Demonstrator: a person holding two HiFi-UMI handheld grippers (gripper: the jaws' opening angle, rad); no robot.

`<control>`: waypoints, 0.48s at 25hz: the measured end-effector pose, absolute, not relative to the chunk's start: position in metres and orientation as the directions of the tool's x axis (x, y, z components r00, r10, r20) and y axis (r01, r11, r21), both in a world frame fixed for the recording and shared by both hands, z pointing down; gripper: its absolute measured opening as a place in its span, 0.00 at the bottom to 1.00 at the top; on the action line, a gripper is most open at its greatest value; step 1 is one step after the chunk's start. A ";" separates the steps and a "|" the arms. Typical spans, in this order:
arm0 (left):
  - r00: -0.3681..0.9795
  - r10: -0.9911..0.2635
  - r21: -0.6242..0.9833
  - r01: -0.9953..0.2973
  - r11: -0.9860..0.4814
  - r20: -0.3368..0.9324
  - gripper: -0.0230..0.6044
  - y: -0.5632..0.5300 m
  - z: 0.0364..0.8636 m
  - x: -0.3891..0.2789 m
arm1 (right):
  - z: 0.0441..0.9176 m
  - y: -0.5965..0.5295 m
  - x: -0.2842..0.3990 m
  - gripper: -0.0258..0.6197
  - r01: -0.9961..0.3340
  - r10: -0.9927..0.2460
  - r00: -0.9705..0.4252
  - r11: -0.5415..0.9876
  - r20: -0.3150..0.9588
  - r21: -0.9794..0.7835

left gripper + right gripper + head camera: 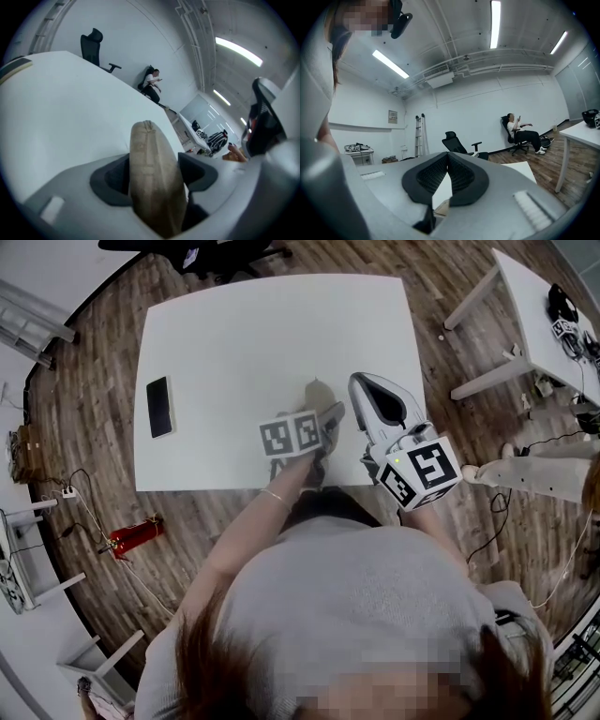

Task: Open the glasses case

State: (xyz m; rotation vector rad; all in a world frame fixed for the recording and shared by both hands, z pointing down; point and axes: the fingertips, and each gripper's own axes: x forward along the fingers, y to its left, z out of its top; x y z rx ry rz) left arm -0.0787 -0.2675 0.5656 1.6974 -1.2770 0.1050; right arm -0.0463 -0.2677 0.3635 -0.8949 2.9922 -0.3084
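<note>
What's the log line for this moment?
left gripper: shut on glasses case | right gripper: shut, empty | glasses case: closed

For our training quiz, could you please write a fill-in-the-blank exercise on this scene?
1. The left gripper has the ___ between its jaws.
2. The jaws of the right gripper are ___, with nothing between them.
3. A black phone lies on the ___ table.
Missing words: glasses case; shut; white.

Phone point(160, 407) on table point(262, 334), left of glasses case point(152, 173).
</note>
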 end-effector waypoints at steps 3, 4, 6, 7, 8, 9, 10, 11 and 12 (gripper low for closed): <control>0.446 -0.703 0.609 -0.793 -0.023 0.554 0.52 -0.271 0.561 -0.082 | 0.367 -0.274 -0.043 0.05 -0.554 -0.554 -0.830 0.810 0.058 -0.192; 0.444 -0.705 0.606 -0.795 -0.025 0.553 0.51 -0.271 0.561 -0.084 | 0.368 -0.276 -0.043 0.05 -0.557 -0.557 -0.828 0.808 0.062 -0.194; 0.458 -0.716 0.622 -0.781 -0.043 0.526 0.51 -0.272 0.557 -0.087 | 0.368 -0.277 -0.042 0.05 -0.562 -0.561 -0.825 0.803 0.065 -0.197; 0.474 -0.729 0.640 -0.766 -0.065 0.493 0.51 -0.273 0.551 -0.087 | 0.367 -0.278 -0.041 0.05 -0.563 -0.562 -0.824 0.803 0.064 -0.197; 0.495 -0.747 0.660 -0.745 -0.101 0.444 0.51 -0.274 0.540 -0.088 | 0.366 -0.278 -0.041 0.05 -0.560 -0.560 -0.826 0.806 0.058 -0.193; 0.518 -0.764 0.675 -0.722 -0.151 0.384 0.51 -0.276 0.526 -0.088 | 0.364 -0.280 -0.040 0.05 -0.551 -0.553 -0.832 0.814 0.043 -0.184; 0.543 -0.775 0.678 -0.705 -0.211 0.324 0.50 -0.277 0.510 -0.088 | 0.362 -0.282 -0.039 0.05 -0.537 -0.541 -0.840 0.827 0.025 -0.167; 0.567 -0.777 0.665 -0.695 -0.273 0.273 0.50 -0.277 0.494 -0.088 | 0.360 -0.284 -0.038 0.05 -0.525 -0.529 -0.848 0.839 0.009 -0.141; 0.589 -0.773 0.642 -0.691 -0.332 0.234 0.50 -0.277 0.479 -0.089 | 0.357 -0.288 -0.036 0.05 -0.520 -0.522 -0.853 0.848 0.003 -0.104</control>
